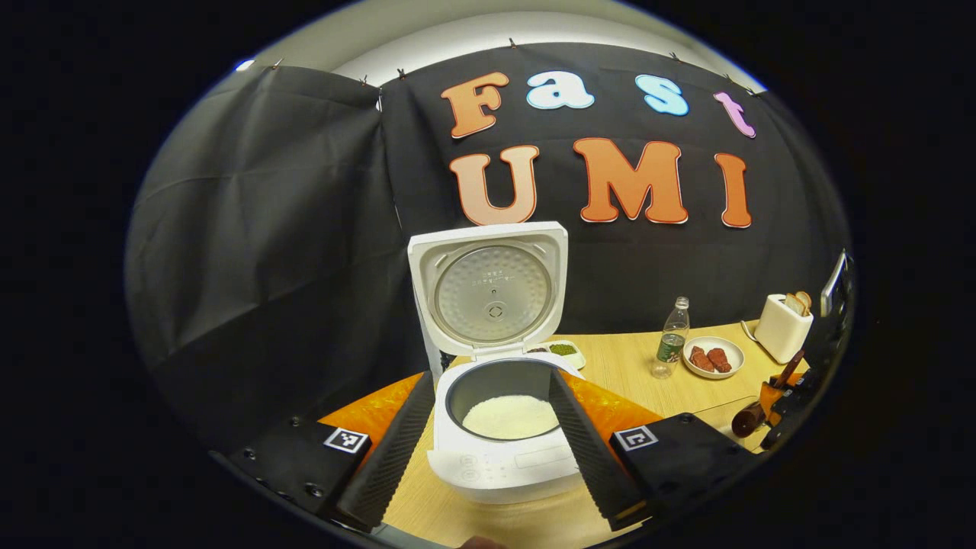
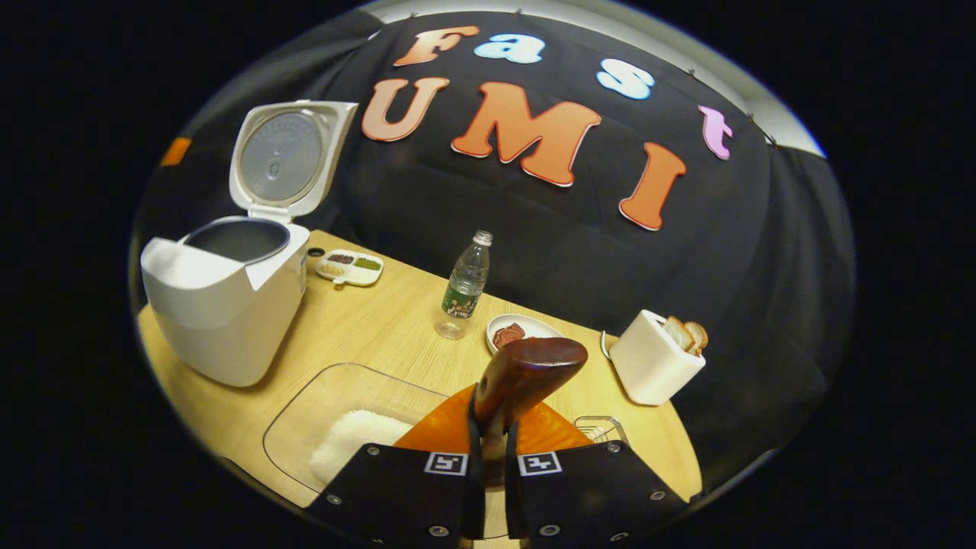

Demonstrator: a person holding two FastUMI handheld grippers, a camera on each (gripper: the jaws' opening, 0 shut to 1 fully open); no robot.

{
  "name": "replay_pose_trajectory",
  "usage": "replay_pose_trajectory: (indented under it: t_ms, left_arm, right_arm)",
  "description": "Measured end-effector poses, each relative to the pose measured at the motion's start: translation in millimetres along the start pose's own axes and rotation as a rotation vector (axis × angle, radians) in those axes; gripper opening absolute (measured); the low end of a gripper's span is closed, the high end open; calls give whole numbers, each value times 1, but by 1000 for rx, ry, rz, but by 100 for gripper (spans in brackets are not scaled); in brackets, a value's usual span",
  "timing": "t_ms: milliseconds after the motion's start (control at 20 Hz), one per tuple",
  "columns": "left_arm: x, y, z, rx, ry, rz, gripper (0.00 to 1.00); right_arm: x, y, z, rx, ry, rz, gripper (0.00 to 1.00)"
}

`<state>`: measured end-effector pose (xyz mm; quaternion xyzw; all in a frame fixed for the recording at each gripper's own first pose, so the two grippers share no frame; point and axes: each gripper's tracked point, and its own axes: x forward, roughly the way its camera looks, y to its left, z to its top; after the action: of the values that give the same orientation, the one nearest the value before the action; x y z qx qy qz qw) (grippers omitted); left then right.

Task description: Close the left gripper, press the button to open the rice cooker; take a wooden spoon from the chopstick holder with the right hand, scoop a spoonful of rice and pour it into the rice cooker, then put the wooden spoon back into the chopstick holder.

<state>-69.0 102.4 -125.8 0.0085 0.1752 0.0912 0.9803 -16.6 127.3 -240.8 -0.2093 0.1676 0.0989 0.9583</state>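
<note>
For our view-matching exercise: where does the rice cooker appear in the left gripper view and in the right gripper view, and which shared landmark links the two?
Left gripper view: the rice cooker sits bottom centre, lid up, rice in its pot, between the tool's open fingers.
Right gripper view: the rice cooker stands at the left edge, lid up.
Shared landmark: the water bottle on the table, to the cooker's right in both.

Black cloth [image 1: 274, 229] is hanging as the booth's wall on all visible sides, creasing in soft folds and being held along its top edge by small clips. Above it a pale wall or ceiling strip [image 1: 457, 34] is showing, catching bright light. A light wooden desk [image 2: 381, 320] is standing against the cloth, its far edge meeting the wall, its grain running pale and its near edge curving under the lens.
</note>
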Motion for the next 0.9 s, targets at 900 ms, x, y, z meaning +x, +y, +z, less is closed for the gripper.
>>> replay_pose_trajectory:
  t_ms: [900]
  left_arm:
    - [2,32,-8,44,19,11,99]
  right_arm:
    - [1,70,-19,289,102,105,9]
